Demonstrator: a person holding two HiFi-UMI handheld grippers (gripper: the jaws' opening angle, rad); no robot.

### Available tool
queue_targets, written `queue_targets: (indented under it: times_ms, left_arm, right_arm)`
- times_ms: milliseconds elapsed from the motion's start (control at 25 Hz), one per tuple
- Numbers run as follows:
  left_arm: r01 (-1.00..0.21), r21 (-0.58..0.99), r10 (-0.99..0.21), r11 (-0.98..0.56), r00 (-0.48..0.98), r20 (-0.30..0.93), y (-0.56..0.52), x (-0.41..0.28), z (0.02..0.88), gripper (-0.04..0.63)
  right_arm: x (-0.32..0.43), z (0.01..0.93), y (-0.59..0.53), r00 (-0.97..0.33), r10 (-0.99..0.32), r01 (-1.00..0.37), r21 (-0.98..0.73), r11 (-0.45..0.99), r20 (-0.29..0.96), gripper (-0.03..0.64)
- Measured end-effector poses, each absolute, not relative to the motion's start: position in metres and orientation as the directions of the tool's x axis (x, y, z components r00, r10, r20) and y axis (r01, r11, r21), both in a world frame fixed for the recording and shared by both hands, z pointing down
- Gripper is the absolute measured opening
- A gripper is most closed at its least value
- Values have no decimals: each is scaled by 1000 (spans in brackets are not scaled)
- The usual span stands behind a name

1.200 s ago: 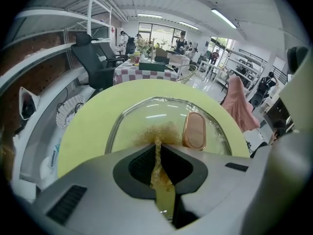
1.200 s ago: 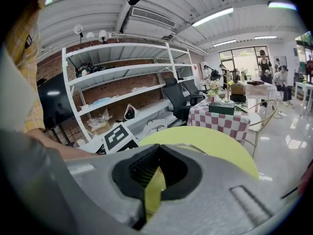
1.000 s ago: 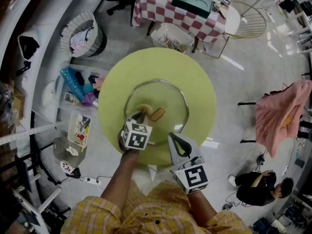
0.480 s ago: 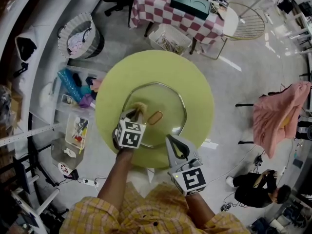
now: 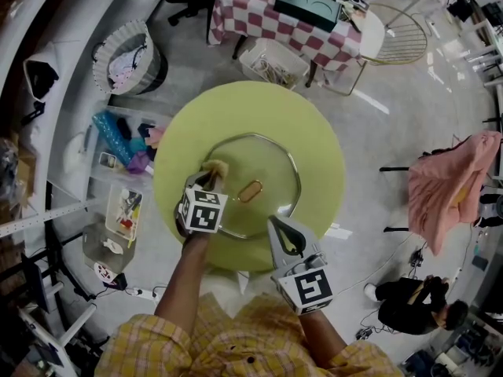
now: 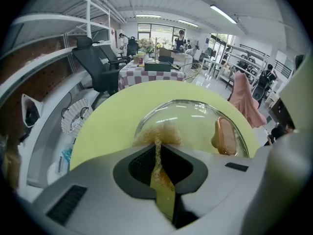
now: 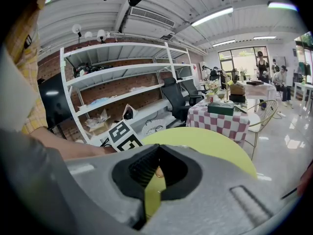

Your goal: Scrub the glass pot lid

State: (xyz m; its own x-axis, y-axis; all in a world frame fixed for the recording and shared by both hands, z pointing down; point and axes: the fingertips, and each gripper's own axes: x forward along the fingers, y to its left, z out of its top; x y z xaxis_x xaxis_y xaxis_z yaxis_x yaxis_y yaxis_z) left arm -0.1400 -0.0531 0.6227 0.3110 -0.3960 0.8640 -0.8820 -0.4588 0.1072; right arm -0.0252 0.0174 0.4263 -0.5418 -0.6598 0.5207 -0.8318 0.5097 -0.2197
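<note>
The glass pot lid [image 5: 275, 163] is laid flat on the round yellow-green surface [image 5: 322, 132], slightly towards its near side, with its metal rim resting on the surface. Its copper-coloured handle [image 5: 251, 190] is seen at the lid's middle. The left gripper [image 5: 209, 182] is held over the left part of the lid. Its jaws are closed on a tan fibrous scrubber [image 6: 157, 137], whose tuft is pressed against the glass just inside the left rim. In the left gripper view the handle [image 6: 224, 136] is seen to the right of the tuft, apart from it. The right gripper [image 5: 275, 225] is held at the lid's near right edge. Its jaws are drawn together at the tips, and only a narrow slit of the surface is seen between the pads [image 7: 134, 173]. Whether the rim is pinched there cannot be made out. A table with a checked cloth [image 5: 267, 14] stands on the floor beyond.
</note>
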Motion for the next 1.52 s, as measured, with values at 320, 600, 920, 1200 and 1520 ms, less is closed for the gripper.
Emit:
queue_targets:
  times_ms: [320,600,920,1200,1520]
  left_arm:
    - [-900,70,-409,-431,264,874,-69,-155,629,35]
    - [-917,68,-420,-393,244,874,-85,-162,632,34]
    - [-921,62,-424,-385,236,875,-95,-163,634,34]
    - [-906,38,-425,-422,235,874,-105,-154,633,34]
    - [-900,34,-431,-435,241,870,-112,-142,632,34]
  right_arm:
    - [-22,428,14,-540,-662,-833,-221,507,519,-3]
    - [-22,428,13,-543,-660,-832,-223,508,519,-3]
    - [-21,429,12,-546,-663,-829,-221,513,512,-3]
    - [-17,429,13,-545,-653,-829,-220,514,526,-3]
    - [-11,431,12,-541,-663,-832,-216,511,518,-3]
